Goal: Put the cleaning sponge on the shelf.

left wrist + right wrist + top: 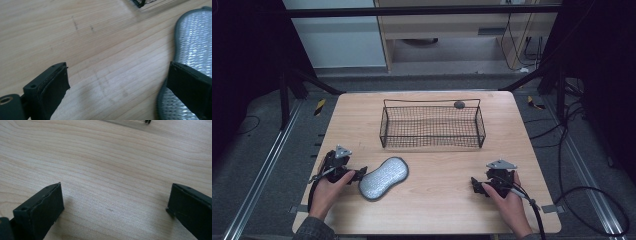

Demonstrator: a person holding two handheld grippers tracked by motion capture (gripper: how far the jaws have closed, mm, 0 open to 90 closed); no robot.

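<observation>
The silver scrubbing pad [384, 178] lies flat on the counter [437, 210], on the person's side of the wire basket [432, 126] and well apart from it. The left gripper [358, 175] sits at the pad's edge, jaws spread, one of them over the pad's rim in the left gripper view, nothing gripped. The right gripper [475, 185] rests farther off, jaws spread over bare wood. Judging by this, the pick-up has barely begun: grasping, lifting and probably carrying to the basket all remain.

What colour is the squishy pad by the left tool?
Shiny silver with a grey edge; the scrubbing pad shows best in the left gripper view.
</observation>
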